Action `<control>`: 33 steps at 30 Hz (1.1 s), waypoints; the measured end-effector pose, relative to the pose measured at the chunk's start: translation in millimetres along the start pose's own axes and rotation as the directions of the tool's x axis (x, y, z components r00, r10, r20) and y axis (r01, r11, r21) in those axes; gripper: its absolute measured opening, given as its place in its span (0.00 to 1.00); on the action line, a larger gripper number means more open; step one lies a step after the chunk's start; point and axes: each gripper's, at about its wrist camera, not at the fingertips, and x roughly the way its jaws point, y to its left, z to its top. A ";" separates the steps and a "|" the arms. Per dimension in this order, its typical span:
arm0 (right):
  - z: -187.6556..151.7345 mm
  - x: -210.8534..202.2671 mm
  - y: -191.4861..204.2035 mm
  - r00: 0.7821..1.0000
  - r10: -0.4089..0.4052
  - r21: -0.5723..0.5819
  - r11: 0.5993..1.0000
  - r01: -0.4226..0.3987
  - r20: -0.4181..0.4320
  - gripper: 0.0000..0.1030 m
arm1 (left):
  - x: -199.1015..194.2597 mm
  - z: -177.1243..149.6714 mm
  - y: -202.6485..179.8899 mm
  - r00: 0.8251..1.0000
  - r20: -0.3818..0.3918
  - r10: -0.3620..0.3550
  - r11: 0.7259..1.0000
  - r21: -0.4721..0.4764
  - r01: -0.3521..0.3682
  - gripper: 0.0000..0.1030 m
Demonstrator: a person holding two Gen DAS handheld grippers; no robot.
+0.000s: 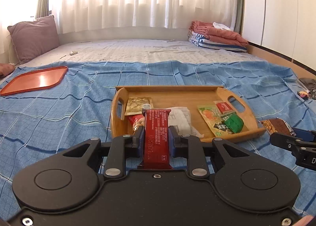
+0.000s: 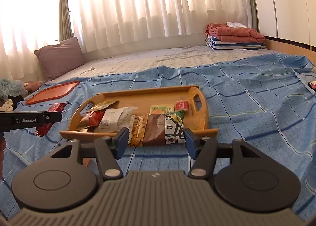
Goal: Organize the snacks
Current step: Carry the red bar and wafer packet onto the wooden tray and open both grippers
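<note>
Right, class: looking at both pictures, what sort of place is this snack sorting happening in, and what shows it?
Most likely a bedroom. The wooden tray of snacks sits on a bed spread with a blue checked sheet; a purple pillow leans by the curtained window, and folded bedding is stacked in the far corner.

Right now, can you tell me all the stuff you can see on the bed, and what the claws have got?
wooden tray: 1, light brown, middle of the blue cloth
snack packets in the tray: several; tan, white, orange-green, small red, green
orange tray: 1, far left on the cloth, nothing on it
blue checked cloth: 1, covering the near bed
pillow: 1, mauve, far left by the curtain
folded blankets: 1 pile, pink over blue stripes, far right
red snack bar: 1, in the left claw
brown nut bar: 1, in the right claw
</note>
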 end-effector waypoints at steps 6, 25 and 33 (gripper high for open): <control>14.8 23.1 -1.7 1.000 0.005 0.005 1.000 -0.005 -0.001 0.61 | 24.8 16.4 -2.2 1.000 0.002 -0.002 1.000 -0.009 0.002 0.23; 82.7 138.6 -32.8 0.995 0.016 0.105 0.994 -0.007 -0.094 0.61 | 154.8 86.7 9.3 0.992 -0.106 -0.063 0.995 -0.085 0.054 0.23; 92.6 195.7 -37.0 0.986 0.026 0.118 0.993 -0.006 -0.164 0.61 | 212.8 90.0 6.9 0.980 -0.192 -0.059 0.994 -0.100 0.040 0.23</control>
